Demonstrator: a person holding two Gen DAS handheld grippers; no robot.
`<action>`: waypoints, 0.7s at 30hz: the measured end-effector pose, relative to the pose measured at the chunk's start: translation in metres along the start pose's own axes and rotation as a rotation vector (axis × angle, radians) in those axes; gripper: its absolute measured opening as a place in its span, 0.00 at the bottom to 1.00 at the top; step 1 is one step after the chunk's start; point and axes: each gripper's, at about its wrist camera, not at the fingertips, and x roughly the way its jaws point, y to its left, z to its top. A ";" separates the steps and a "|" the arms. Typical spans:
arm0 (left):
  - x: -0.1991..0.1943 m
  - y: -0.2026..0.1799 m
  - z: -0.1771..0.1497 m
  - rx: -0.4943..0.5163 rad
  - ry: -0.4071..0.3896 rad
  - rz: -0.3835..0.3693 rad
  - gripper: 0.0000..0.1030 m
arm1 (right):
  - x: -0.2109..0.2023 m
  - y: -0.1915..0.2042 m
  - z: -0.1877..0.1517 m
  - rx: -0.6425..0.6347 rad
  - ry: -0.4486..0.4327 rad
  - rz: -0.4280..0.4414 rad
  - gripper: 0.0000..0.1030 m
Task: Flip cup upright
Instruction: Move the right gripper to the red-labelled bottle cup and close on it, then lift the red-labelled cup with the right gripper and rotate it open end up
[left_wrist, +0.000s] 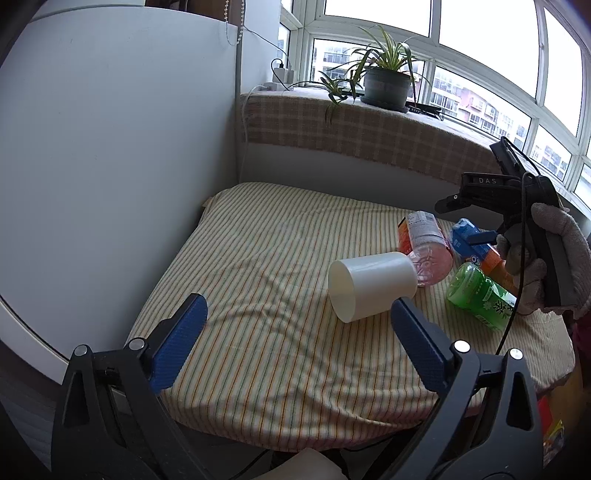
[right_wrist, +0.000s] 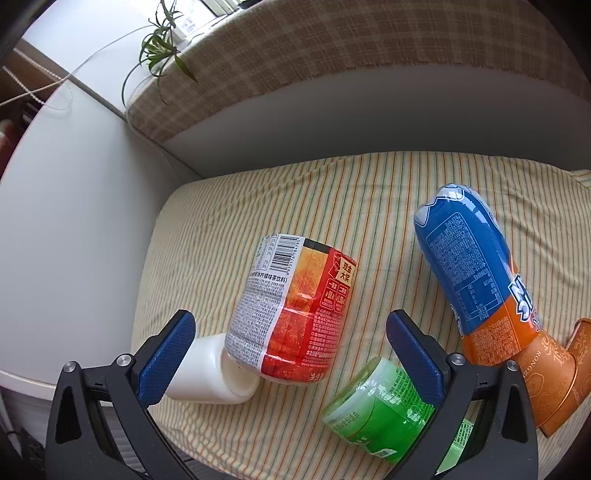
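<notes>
A white cup (left_wrist: 371, 286) lies on its side on the striped cloth, its open mouth facing left toward the camera. It also shows in the right wrist view (right_wrist: 210, 373), partly behind a blue pad. My left gripper (left_wrist: 299, 314) is open and empty, its blue pads in front of the cup, the right pad just below the cup's base end. My right gripper (right_wrist: 291, 325) is open and empty above the bottles; in the left wrist view it (left_wrist: 461, 218) hovers at the right, held by a gloved hand.
A red-labelled bottle (right_wrist: 295, 314), a green one (right_wrist: 380, 406) and a blue-orange one (right_wrist: 472, 266) lie right of the cup. An orange tin (right_wrist: 554, 376) lies at the far right. White wall (left_wrist: 110, 166) on the left, a plaid-covered sill (left_wrist: 369, 129) with a potted plant (left_wrist: 386, 85) behind.
</notes>
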 end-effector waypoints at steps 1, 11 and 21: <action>0.001 0.001 -0.001 -0.003 0.005 0.000 0.98 | 0.005 0.000 0.002 0.014 0.007 0.000 1.00; 0.001 0.012 -0.001 -0.036 0.022 -0.018 0.98 | 0.054 -0.005 0.017 0.078 0.066 -0.069 0.99; 0.007 0.022 0.001 -0.073 0.031 -0.001 0.98 | 0.076 -0.014 0.018 0.116 0.129 -0.025 0.81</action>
